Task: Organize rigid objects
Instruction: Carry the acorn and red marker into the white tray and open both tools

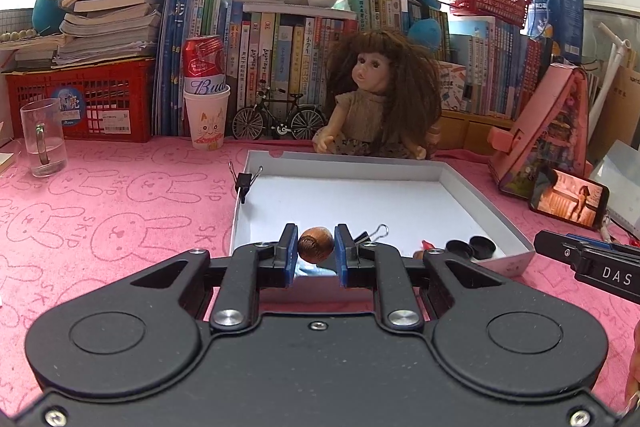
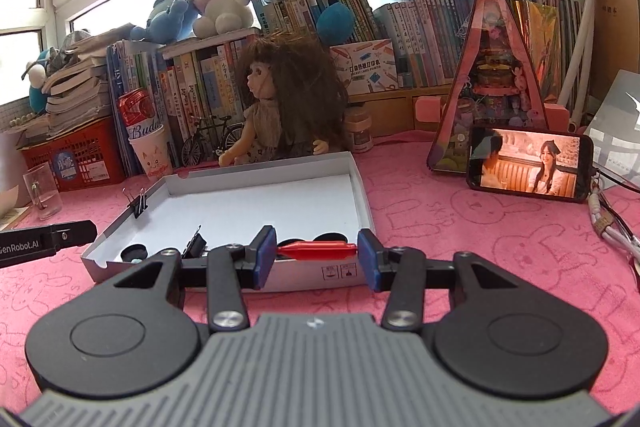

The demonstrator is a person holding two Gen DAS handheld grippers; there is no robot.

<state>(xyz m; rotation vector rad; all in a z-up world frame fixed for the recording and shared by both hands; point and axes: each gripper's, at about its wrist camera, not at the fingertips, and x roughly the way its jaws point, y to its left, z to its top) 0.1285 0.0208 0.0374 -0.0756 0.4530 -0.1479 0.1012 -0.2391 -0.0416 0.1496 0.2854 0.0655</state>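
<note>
Left gripper (image 1: 316,247), jaws nearly closed, pinches a brown nut (image 1: 315,244) just above the near edge of the white box lid (image 1: 460,179), apparently poised to deposit it among the binder clips (image 1: 245,182) and black caps (image 1: 472,247). Right gripper (image 2: 316,251), half open, grips a red pen-like item (image 2: 316,250) endwise, seemingly bound for the same lid.

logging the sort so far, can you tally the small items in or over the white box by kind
binder clips: 2
black round caps: 2
brown nut, held by left gripper: 1
red pen-like piece, held by right gripper: 1
total: 6
</note>
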